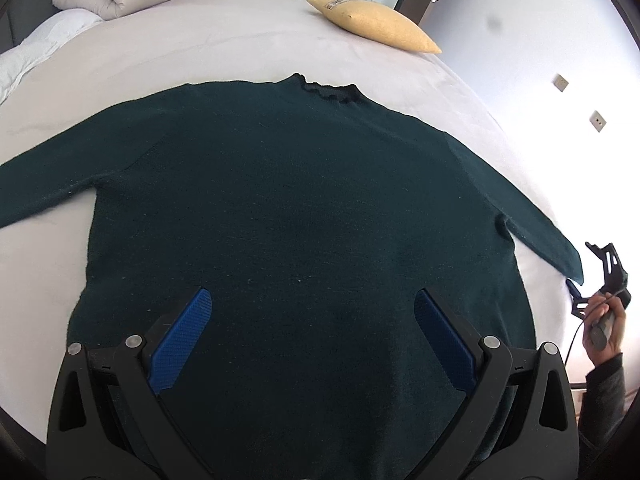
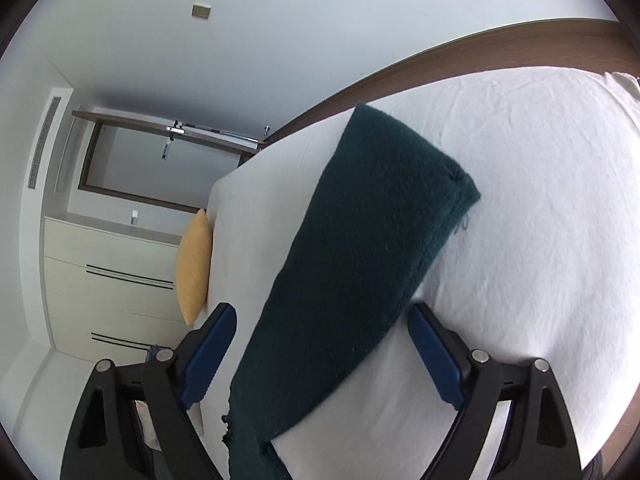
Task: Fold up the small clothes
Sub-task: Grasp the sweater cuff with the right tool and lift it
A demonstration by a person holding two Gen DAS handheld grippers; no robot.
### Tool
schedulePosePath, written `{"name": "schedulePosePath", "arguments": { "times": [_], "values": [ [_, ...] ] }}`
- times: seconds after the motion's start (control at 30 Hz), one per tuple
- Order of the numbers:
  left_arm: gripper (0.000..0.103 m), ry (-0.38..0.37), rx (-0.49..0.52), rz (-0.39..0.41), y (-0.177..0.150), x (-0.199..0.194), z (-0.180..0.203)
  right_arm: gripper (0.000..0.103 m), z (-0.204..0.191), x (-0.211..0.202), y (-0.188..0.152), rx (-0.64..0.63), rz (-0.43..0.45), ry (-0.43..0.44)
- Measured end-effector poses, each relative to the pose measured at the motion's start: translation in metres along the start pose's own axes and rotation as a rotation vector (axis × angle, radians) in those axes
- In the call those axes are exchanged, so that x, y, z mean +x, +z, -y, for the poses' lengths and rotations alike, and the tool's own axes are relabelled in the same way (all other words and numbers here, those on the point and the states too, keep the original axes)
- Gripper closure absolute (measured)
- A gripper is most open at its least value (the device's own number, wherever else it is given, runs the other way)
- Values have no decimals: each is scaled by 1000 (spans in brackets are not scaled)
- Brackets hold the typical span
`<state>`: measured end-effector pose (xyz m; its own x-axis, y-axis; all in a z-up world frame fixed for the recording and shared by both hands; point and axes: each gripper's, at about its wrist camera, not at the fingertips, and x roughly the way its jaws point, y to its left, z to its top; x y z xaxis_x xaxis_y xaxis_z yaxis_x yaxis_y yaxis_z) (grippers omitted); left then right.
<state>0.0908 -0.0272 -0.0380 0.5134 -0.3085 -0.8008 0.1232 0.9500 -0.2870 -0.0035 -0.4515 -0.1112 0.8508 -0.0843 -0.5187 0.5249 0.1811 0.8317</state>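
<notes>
1. dark green knitted sweater lies flat on the white bed, both sleeves spread out.
2. left gripper hovers over the hem, jaws wide open and empty.
3. right gripper straddles the right sleeve near its cuff, jaws open, not yet pinching.
4. folding seems barely begun; next, close on that sleeve and carry it across the body.
</notes>
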Motion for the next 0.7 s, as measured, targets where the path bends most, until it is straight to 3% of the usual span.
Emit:
{"name": "schedulePosePath", "arguments": {
  "times": [0.1, 0.13, 0.2, 0.3, 0.43, 0.53, 0.7],
  "values": [
    [0, -18, -4, 9, -1, 2, 2, 37, -2, 3, 12, -7, 13, -11],
    [0, -29, -2, 8, -1, 2, 3, 40, -4, 11, 8, -15, 14, -20],
    [1, -52, 4, 6, -1, 5, 5, 60, -8, 16, 5, -29, 8, -35],
    [2, -91, 12, 9, 4, 7, 10, 74, -13, 29, -9, -53, 2, -53],
    [2, -137, 21, 2, 20, 15, 17, 86, -31, 36, -14, -156, 13, -113],
    [2, -201, 12, -17, 39, 27, 25, 90, -70, 49, -33, -289, 6, -147],
    [2, -346, -20, -41, 76, 48, 41, 91, -167, 79, -115, -654, -61, -122]
  ]
}}
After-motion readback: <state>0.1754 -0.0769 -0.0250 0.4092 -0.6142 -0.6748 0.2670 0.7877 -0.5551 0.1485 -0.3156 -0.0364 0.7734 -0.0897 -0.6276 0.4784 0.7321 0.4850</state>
